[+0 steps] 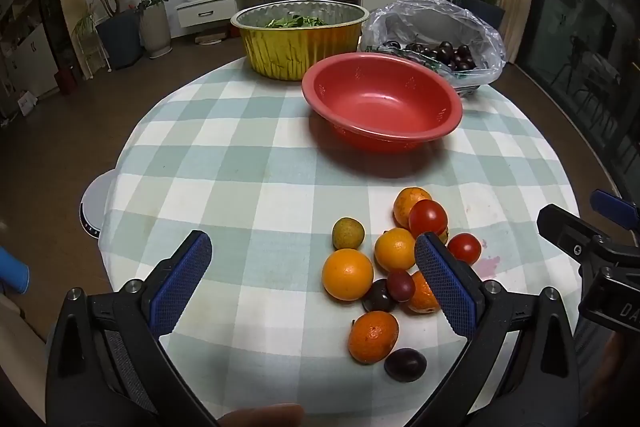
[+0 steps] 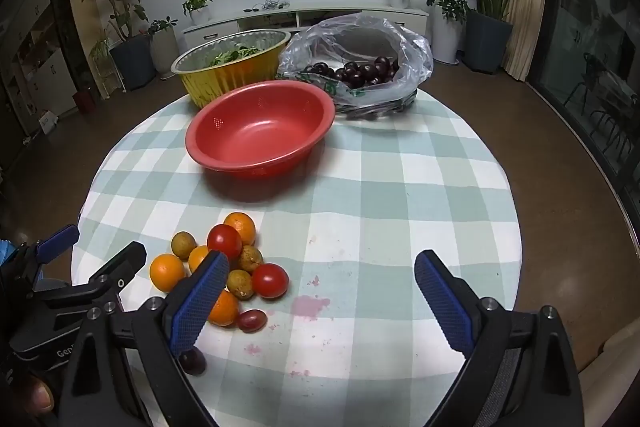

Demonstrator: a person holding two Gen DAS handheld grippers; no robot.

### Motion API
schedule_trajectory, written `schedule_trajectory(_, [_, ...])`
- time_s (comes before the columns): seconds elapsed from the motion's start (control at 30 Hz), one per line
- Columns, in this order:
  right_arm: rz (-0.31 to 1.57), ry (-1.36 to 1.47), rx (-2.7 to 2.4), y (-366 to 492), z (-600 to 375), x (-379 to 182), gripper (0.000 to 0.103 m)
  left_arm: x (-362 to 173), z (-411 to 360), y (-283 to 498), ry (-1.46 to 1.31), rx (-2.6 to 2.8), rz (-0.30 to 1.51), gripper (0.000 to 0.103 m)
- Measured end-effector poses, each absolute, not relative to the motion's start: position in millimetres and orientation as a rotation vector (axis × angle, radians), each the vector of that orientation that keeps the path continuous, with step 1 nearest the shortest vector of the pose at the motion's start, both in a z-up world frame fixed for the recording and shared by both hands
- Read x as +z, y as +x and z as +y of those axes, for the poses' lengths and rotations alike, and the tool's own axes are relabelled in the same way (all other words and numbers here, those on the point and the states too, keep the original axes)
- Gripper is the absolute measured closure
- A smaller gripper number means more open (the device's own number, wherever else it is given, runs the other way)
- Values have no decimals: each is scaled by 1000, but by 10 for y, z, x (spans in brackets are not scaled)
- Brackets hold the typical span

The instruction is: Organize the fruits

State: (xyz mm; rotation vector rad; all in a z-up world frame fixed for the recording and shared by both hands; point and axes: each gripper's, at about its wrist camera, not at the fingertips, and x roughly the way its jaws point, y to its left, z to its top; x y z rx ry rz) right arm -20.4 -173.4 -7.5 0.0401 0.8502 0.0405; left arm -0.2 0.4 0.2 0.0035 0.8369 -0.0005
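Note:
A heap of small fruit lies on the checked tablecloth [image 1: 248, 163]: several oranges [image 1: 347, 274], two red tomatoes [image 1: 427, 218], dark plums [image 1: 405, 364] and a green-brown fruit [image 1: 348, 233]. Behind the heap stands an empty red bowl [image 1: 382, 99]. My left gripper [image 1: 314, 247] hovers open above the near side of the heap, its right finger in front of some fruit. In the right wrist view the same heap [image 2: 224, 267] lies at the lower left and the red bowl [image 2: 260, 127] behind it. My right gripper [image 2: 322, 267] is open over bare cloth, to the right of the fruit.
A gold foil bowl [image 1: 300, 39] with green leaves stands at the table's far side. Beside it a clear plastic bag [image 1: 436, 39] holds dark cherries. Pink stains [image 2: 310, 307] mark the cloth. The round table's edge drops to a brown floor; potted plants and a TV cabinet stand beyond.

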Motion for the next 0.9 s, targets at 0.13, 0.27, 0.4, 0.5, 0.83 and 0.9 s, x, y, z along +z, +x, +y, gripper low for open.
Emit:
schedule_trajectory(0.13, [853,38,39,-200,-1729,-85,7,3,7,1,9,4,839,0])
schedule_trajectory(0.27, [852,37,40,-203,-1726,-88,7,3,23,3,8,4,838,0])
schedule_trajectory(0.4, [856,34,38,-196,-1717,-74,7,-1,59,2,5,3,837,0])
schedule_trajectory(0.5, [859,33,37,-187,-1706,-58,7,-74,34,-34,13,3,839,0])
schedule_trajectory(0.83, [864,30,35,-217,-1706,-125,7,-63,15,-21,20,4,843,0])
schedule_trajectory(0.9, [864,29,34,-225,-1714,-144,7,-65,15,-21,21,4,843,0])
